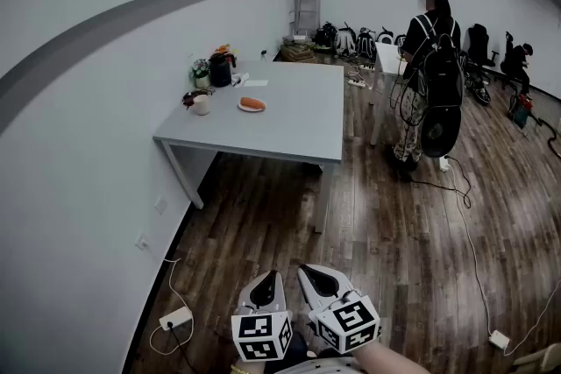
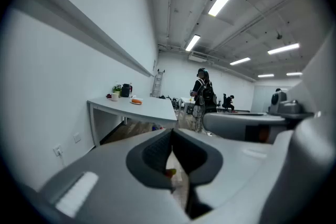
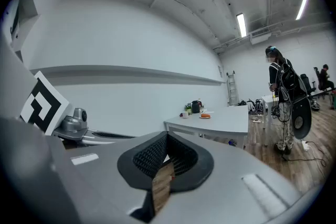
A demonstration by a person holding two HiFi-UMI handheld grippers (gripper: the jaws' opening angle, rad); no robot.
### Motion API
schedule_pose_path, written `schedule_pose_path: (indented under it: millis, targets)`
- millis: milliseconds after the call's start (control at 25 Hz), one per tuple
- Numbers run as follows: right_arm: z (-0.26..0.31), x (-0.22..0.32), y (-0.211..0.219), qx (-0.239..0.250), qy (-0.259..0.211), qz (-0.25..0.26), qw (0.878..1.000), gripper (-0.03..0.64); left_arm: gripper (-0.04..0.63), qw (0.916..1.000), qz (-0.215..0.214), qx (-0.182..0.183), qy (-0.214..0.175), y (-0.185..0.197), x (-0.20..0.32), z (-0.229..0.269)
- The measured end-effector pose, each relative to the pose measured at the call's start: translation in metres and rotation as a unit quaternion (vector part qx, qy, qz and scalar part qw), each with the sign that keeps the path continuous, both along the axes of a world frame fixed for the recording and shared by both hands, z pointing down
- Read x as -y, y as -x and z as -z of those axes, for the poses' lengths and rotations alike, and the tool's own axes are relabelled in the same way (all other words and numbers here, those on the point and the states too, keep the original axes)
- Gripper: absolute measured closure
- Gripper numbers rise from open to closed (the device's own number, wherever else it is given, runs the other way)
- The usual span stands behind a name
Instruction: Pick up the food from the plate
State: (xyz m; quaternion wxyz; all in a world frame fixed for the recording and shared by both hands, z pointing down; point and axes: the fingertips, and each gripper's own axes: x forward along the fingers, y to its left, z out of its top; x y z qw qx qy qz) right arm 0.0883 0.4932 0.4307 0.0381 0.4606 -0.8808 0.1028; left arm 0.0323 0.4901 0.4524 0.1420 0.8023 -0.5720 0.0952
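An orange piece of food (image 1: 252, 103) lies on a small white plate (image 1: 242, 109) near the left side of a grey table (image 1: 298, 123), far across the room from me. My left gripper (image 1: 269, 276) and right gripper (image 1: 305, 270) are side by side at the bottom of the head view, low over the wooden floor, both shut and empty. The left gripper view shows the food (image 2: 136, 100) tiny on the distant table beyond the closed jaws (image 2: 171, 131). In the right gripper view the food (image 3: 205, 116) is likewise far off past the closed jaws (image 3: 167, 136).
A black kettle (image 1: 221, 68), a white mug (image 1: 202, 105) and a small plant share the table's left end. A person with a backpack (image 1: 429, 74) stands to the table's right. A power strip (image 1: 175, 317) and cables lie on the floor; the wall runs along the left.
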Motion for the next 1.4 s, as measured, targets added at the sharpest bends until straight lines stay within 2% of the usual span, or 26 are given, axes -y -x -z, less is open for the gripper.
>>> schedule_pose_path:
  millis: [160,360,600,880,1120,1400]
  targets:
    - [-0.008,0.015,0.007,0.002,0.016,0.0,1.0,0.618,0.588,0.9999,0.009,-0.002,0.009,0.009,0.017,-0.005]
    - [-0.016,0.06,0.024,-0.006,0.025,0.005,1.0,0.618,0.588,0.9996,0.018,-0.013,0.018,0.028,0.066,-0.013]
    - [-0.009,0.153,0.046,-0.013,0.026,-0.005,1.0,0.618,0.588,0.9998,0.001,-0.01,0.018,0.048,0.16,-0.006]
    - [0.01,0.258,0.092,-0.018,0.014,-0.018,1.0,0.618,0.588,0.9997,-0.023,-0.003,0.004,0.086,0.272,0.016]
    - [0.005,0.34,0.125,-0.022,0.01,-0.027,0.999,0.618,0.588,0.9993,-0.038,0.004,0.003,0.115,0.353,0.015]
    - [0.005,0.42,0.128,-0.023,0.012,-0.047,0.999,0.618,0.588,0.999,-0.045,0.003,0.001,0.126,0.429,0.015]
